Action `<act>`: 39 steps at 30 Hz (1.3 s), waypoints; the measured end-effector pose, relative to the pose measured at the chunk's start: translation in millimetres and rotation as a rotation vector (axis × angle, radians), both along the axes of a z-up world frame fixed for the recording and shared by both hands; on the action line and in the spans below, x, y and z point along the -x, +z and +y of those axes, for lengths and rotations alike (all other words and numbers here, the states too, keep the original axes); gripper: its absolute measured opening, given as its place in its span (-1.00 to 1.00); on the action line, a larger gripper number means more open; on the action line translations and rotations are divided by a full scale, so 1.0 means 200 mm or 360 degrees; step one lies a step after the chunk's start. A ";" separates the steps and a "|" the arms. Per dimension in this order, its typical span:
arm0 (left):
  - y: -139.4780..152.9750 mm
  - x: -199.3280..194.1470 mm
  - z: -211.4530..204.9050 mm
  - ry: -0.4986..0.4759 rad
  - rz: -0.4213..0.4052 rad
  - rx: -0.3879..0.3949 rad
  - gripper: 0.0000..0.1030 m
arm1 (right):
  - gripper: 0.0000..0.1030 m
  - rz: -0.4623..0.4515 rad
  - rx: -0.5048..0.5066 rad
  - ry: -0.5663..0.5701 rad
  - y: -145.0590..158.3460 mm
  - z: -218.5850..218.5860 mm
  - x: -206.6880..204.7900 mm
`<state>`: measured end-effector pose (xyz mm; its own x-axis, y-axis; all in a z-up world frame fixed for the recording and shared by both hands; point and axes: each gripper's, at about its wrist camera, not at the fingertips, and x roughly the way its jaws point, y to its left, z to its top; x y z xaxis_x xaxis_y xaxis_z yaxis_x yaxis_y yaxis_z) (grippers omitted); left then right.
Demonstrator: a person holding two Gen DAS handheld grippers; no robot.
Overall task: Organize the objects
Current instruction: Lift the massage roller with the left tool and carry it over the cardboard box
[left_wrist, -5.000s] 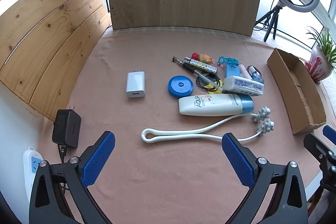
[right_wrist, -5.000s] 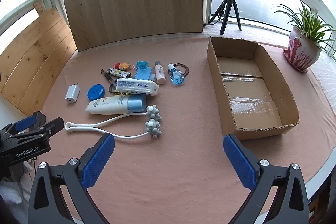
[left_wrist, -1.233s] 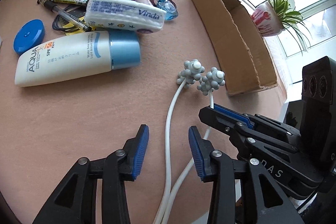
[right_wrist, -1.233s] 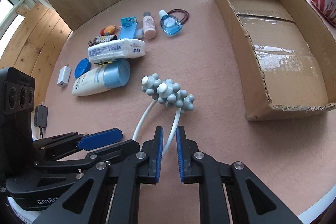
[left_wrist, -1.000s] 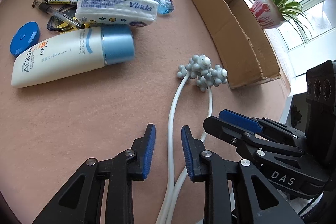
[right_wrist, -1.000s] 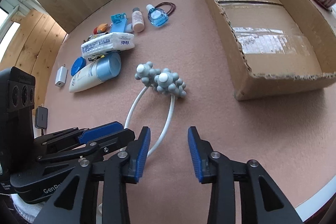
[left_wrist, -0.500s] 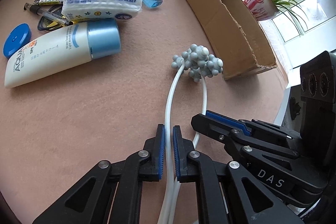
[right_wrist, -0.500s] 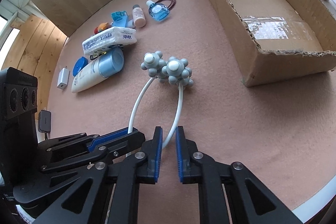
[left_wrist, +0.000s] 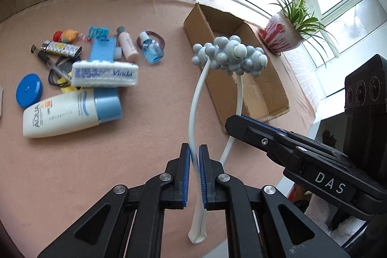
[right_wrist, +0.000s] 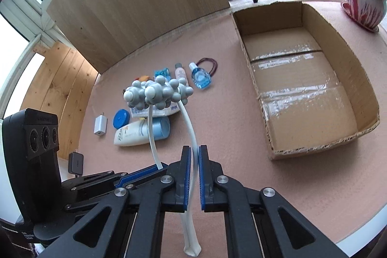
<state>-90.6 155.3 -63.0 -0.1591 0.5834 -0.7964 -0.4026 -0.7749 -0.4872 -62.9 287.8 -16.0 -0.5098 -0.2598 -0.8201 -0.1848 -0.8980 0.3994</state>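
A white U-shaped massager with grey knobbed heads (left_wrist: 229,57) hangs in the air above the pink table. My left gripper (left_wrist: 192,156) is shut on one of its white arms. My right gripper (right_wrist: 192,156) is shut on the other arm, close beside the left one. Its heads (right_wrist: 157,93) point up and forward, between the item pile and the open cardboard box (right_wrist: 302,88). The massager's looped end hangs below both sets of jaws. Nothing lies in the box.
On the table to the left lie an AQUA sunscreen bottle (left_wrist: 70,110), a Vinda tissue pack (left_wrist: 104,74), a blue lid (left_wrist: 29,90), a small blue bottle (left_wrist: 152,52) and several small items. A potted plant (left_wrist: 283,35) stands beyond the box. A white charger (right_wrist: 100,125) lies far left.
Both grippers have closed on the massager's arms, the right after briefly opening, and raised it off the table. Its heads now stand higher and nearer the box.
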 end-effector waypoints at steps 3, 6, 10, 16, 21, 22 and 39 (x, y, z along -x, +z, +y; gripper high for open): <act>0.09 0.05 0.05 -0.0008 0.0052 -0.0026 -0.85 | -0.88 0.0053 -0.0007 -0.0010 0.09 0.06 0.03; 0.18 0.11 0.14 -0.0019 0.0107 -0.0045 -0.85 | -0.88 0.0099 -0.0038 -0.0020 0.16 0.13 0.07; 0.27 0.20 0.27 -0.0028 0.0163 -0.0076 -0.85 | -0.87 0.0152 -0.0087 -0.0025 0.26 0.26 0.13; 0.39 0.30 0.47 -0.0021 0.0216 -0.0106 -0.85 | -0.87 0.0220 -0.0153 -0.0063 0.36 0.41 0.22; 0.47 0.35 0.57 -0.0021 0.0254 -0.0131 -0.85 | -0.86 0.0295 -0.0088 -0.0098 0.44 0.55 0.24; 0.49 0.35 0.59 -0.0024 0.0275 -0.0124 -0.85 | -0.86 0.0311 -0.0086 -0.0100 0.45 0.57 0.25; 0.25 0.43 0.95 -0.0058 0.0212 0.0042 -0.88 | -0.80 0.0157 -0.0140 -0.0170 0.18 0.82 0.33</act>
<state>-176.8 345.4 -12.4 -0.2434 0.5699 -0.7848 -0.4906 -0.7704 -0.4073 -128.9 451.5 19.5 -0.6097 -0.1292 -0.7821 -0.2450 -0.9076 0.3409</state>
